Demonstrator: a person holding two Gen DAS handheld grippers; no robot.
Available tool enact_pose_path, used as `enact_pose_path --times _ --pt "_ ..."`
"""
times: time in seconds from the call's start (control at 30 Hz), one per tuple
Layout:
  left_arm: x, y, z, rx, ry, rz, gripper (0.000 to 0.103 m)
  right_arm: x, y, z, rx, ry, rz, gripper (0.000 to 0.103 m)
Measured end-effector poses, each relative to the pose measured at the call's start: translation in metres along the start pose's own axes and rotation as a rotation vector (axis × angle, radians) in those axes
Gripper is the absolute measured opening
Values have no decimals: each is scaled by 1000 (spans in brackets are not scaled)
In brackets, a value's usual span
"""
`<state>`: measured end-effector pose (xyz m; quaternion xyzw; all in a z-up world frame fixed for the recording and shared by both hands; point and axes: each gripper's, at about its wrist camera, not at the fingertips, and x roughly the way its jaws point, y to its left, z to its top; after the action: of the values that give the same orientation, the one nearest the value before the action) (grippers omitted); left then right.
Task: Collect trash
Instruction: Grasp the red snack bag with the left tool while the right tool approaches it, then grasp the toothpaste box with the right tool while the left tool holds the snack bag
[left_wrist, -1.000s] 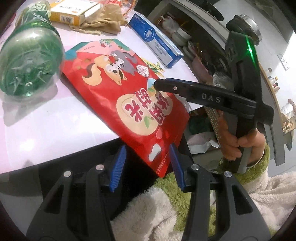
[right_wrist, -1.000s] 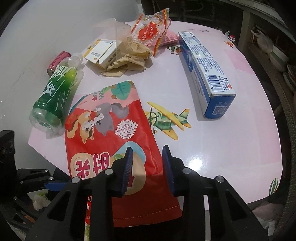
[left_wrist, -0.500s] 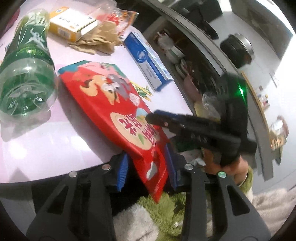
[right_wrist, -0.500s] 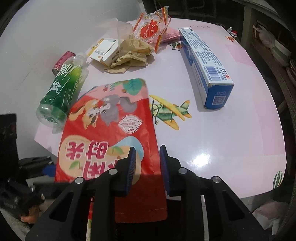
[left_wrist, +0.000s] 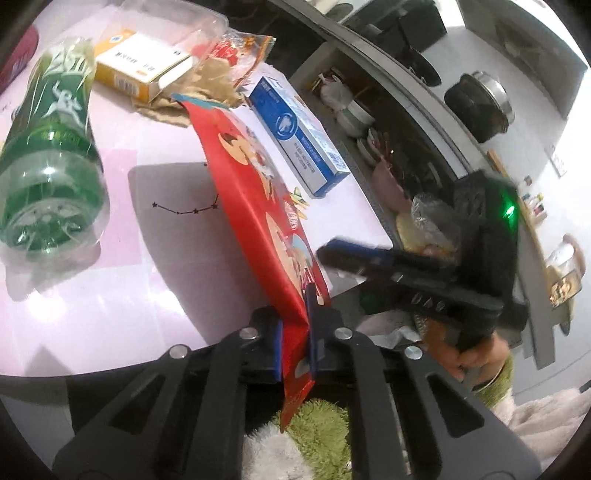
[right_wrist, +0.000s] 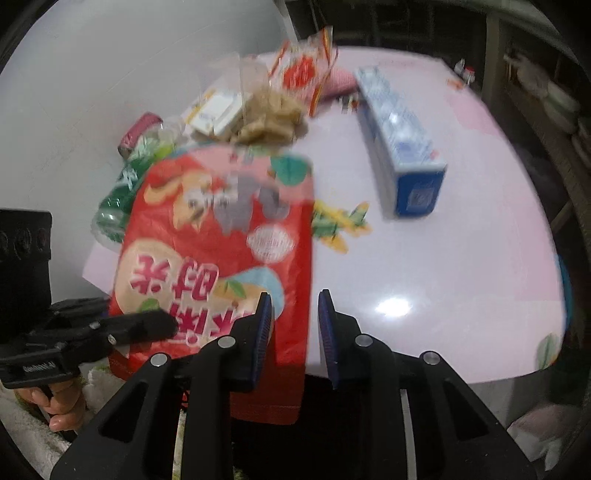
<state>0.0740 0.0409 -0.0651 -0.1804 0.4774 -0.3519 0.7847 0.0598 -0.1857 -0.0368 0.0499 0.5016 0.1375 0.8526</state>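
Note:
A red snack bag (left_wrist: 255, 206) with cartoon animals is lifted on edge off the pink table (left_wrist: 110, 288). My left gripper (left_wrist: 295, 332) is shut on the bag's lower edge, blue pads pinching it. In the right wrist view the same bag (right_wrist: 221, 240) hangs tilted above the table's front edge, with the left gripper (right_wrist: 162, 325) at its lower left. My right gripper (right_wrist: 295, 325) is open, its jaws apart just in front of the bag's right edge and not gripping it. It also shows in the left wrist view (left_wrist: 332, 254).
On the table lie a green plastic bottle (left_wrist: 48, 166), a blue and white box (left_wrist: 299, 136), a yellow and white box (left_wrist: 144, 66), crumpled brown paper (right_wrist: 273, 122) and a clear snack wrapper (right_wrist: 303, 70). Shelves with dishes (left_wrist: 354, 114) stand to the right.
My left gripper closed on the red bag's edge and lifted it from flat to standing on edge. My right gripper let go, opened and drew back slightly.

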Motion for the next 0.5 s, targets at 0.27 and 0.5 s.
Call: enact_pose_path --times 0.27,0.5 --pt "-6 -14 3 82 2 36 8 -42 -22 50 17 -190 -98 50" --pt "0 -20 9 139 26 120 8 -3 -37 100 26 -149 -174 57"
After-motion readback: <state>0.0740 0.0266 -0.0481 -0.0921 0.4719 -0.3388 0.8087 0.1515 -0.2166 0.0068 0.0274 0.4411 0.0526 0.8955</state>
